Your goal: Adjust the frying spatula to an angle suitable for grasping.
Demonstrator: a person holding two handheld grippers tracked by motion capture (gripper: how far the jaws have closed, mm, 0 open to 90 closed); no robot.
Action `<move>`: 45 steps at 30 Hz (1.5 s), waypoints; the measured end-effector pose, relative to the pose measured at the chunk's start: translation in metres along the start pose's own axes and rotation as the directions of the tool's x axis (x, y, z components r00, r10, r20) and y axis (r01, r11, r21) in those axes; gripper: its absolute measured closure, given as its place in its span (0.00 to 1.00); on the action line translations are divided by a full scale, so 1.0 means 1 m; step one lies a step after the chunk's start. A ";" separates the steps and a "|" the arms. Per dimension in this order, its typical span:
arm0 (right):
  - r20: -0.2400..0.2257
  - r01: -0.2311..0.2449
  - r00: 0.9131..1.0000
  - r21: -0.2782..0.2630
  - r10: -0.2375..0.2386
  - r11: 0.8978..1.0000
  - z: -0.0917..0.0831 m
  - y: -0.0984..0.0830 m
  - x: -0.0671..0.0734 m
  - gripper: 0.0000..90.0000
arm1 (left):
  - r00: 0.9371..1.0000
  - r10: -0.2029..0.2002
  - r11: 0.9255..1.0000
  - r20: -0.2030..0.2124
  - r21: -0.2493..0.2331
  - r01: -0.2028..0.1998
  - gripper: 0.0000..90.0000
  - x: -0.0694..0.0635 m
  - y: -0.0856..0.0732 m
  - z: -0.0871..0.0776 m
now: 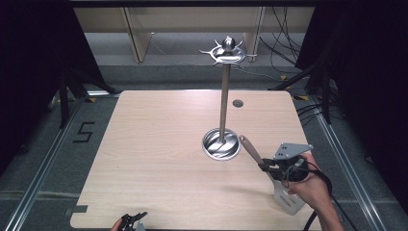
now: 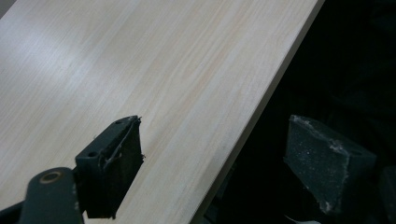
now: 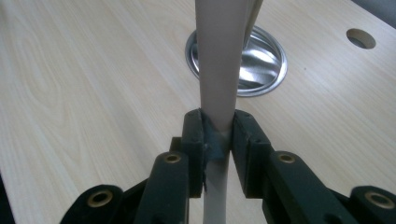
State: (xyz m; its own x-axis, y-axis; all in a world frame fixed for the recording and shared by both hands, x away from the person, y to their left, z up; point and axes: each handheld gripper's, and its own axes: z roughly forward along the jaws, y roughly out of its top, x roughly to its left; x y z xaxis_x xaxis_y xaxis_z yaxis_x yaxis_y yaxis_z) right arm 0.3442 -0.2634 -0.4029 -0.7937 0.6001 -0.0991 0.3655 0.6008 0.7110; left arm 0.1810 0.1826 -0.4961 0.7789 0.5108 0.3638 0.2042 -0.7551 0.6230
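A slotted spatula with a beige handle is held off the table at the front right, its handle pointing up towards the stand. My right gripper is shut on the spatula's neck, the handle rising between the jaws. A metal utensil stand has a round base, a tall pole and a hook ring on top. My left gripper sits at the table's front edge, open, with nothing between its pads.
The wooden table has a round cable hole behind the stand. In the left gripper view the table edge drops off to dark floor. A person's hand holds the right gripper.
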 end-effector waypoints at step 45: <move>-0.115 -0.112 0.991 -0.399 0.071 0.910 -0.019 0.055 -0.004 0.85 | 1.000 -0.005 1.000 -0.007 0.001 0.005 0.20 -0.001 0.000 0.002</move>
State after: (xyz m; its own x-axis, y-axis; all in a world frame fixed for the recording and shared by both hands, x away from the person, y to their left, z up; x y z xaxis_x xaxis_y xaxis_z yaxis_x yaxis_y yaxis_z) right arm 0.3584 -0.2424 -0.3499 -0.8166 0.5763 0.0326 0.2273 0.2691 0.9359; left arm 0.1814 0.1816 -0.4982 0.7740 0.5170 0.3654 0.2082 -0.7529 0.6243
